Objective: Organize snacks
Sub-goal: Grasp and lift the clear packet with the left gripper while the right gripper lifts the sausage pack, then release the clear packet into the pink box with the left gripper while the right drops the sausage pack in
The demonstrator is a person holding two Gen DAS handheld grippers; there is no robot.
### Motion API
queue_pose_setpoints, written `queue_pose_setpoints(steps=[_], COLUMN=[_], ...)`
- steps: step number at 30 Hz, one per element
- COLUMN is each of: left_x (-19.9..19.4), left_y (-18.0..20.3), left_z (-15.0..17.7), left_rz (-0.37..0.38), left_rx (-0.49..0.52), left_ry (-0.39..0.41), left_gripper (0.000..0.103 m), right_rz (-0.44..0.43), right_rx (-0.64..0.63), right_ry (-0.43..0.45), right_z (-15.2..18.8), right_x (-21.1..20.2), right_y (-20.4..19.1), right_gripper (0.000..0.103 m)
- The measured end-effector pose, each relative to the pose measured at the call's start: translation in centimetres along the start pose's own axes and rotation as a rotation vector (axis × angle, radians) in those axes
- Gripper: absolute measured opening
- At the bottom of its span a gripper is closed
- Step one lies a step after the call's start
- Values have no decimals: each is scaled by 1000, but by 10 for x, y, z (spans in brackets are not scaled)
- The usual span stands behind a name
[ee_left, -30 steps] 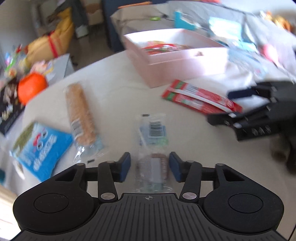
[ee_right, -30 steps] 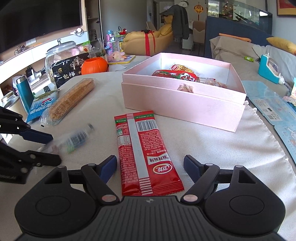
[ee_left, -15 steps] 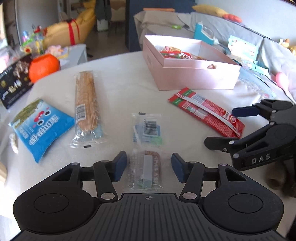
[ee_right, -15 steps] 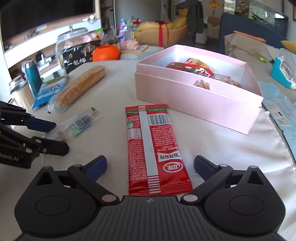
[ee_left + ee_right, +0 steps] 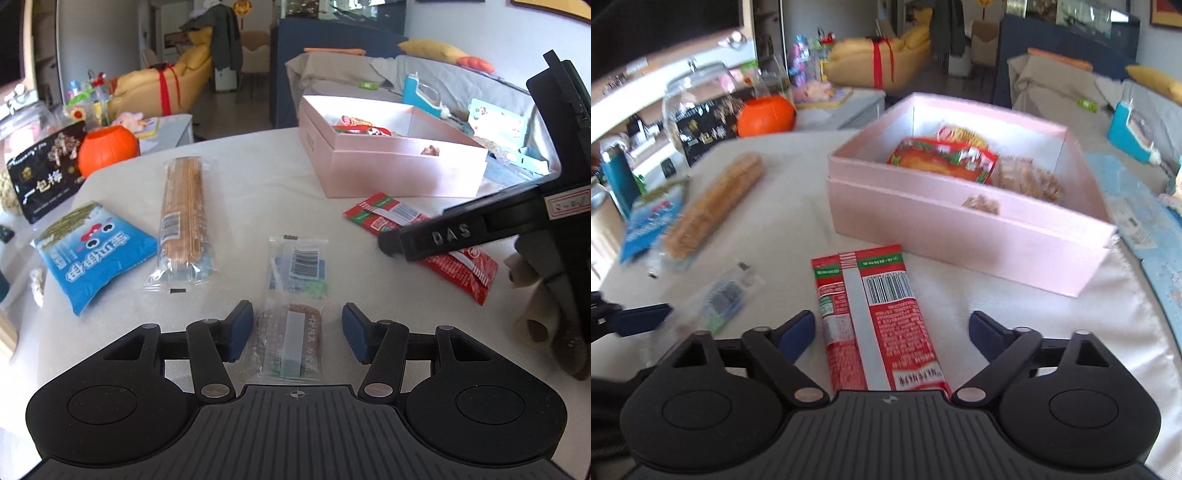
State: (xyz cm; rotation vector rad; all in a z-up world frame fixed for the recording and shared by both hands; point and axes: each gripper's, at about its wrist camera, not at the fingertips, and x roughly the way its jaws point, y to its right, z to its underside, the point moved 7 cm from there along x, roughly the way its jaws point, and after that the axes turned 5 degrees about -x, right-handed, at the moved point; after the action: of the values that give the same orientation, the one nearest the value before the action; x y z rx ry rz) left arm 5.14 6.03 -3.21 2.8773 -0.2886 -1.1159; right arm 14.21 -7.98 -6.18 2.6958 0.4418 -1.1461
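Note:
My left gripper [image 5: 297, 332] is open, its fingers on either side of the near end of a clear-wrapped snack packet [image 5: 295, 288] lying on the table; the pads do not touch it. My right gripper [image 5: 892, 328] is open around the near end of a red snack packet [image 5: 875, 314], also flat on the table. That red packet shows in the left wrist view [image 5: 391, 214], partly under the right gripper. The pink box [image 5: 960, 229] holds several snacks and stands beyond the red packet. The clear packet shows in the right wrist view [image 5: 720, 299].
A long biscuit packet [image 5: 183, 206] and a blue snack bag [image 5: 92, 251] lie at the left. An orange pumpkin pot [image 5: 107, 147], a black bag [image 5: 44, 170] and a glass jar [image 5: 698, 107] stand at the far left edge. A teal item [image 5: 1130, 133] and papers lie right.
The left gripper has swung and steadied with the clear packet between its fingers. The right gripper has risen and moved forward along the red packet, toward the pink box.

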Motion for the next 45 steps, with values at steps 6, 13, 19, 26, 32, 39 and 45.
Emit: queue_pose_setpoints(steps=[6,13,19,26,32,39,45], left_x=[2,8,14,11,-2,-19,-41], left_y=[-4,-1,-10,-10,-7,21,41], left_z=[-5,-10,-19,-17,-8,-30,-119], left_rz=[19,7,45,45,33,117,186], left_rx=[-33,-9,-72,-50,-28,2,-10], left_ry=[-33,-73,-84,-87,-61,-13,166], left_gripper=[58,60,60,55,41,40,40], right_rz=[-38,-43,-10,22,-38,-77,-56], right_rx=[-34,26,6,-20,-29,8,7], right_ry=[12,0,13,21,28,105,217], right_z=[1,26,34,28,28,12,-38], right_x=[-13,-34,-36,-31,-51,-93,-135], right_y=[-7,14,21,14,5,17,45], right_gripper=[55,55,60,58,49,47,44])
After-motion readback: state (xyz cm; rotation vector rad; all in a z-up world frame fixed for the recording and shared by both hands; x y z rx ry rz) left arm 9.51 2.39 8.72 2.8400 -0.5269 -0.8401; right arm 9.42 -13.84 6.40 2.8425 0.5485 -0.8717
